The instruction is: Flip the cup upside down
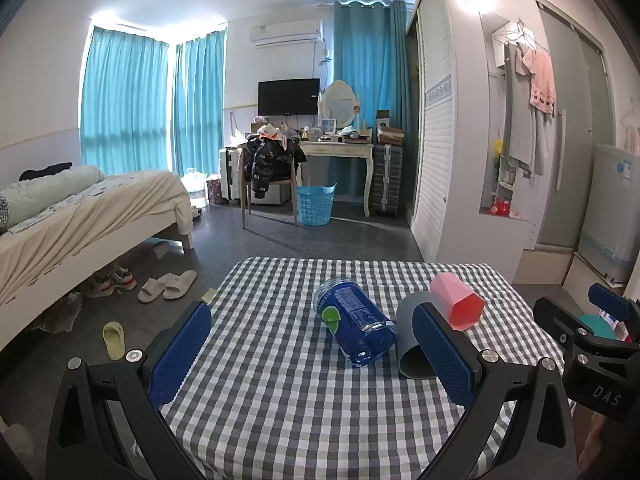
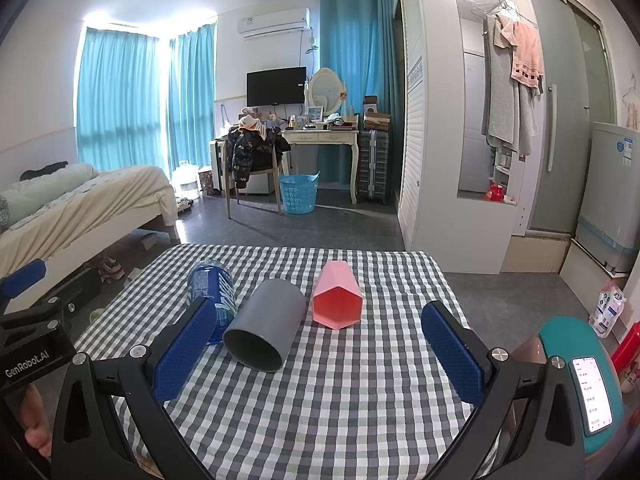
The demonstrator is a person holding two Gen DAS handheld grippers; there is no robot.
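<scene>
Three cups down on their sides, both tools spread wide and empty.

Nearest the right tool (image 2: 316,354), just ahead and left of centre, the grey cup (image 2: 264,322) lies on the checked counter (image 2: 340,400), mouth toward us, long axis running away; pink cup (image 2: 338,300) beside it, blue cup (image 2: 212,294) beyond. The left tool (image 1: 316,354) faces the blue cup instead.

grey cup (image 2: 264,328) hemmed by bottle (image 2: 212,292), perhaps touching

matt grey cup (image 2: 264,326), checked cloth (image 2: 340,400)
</scene>
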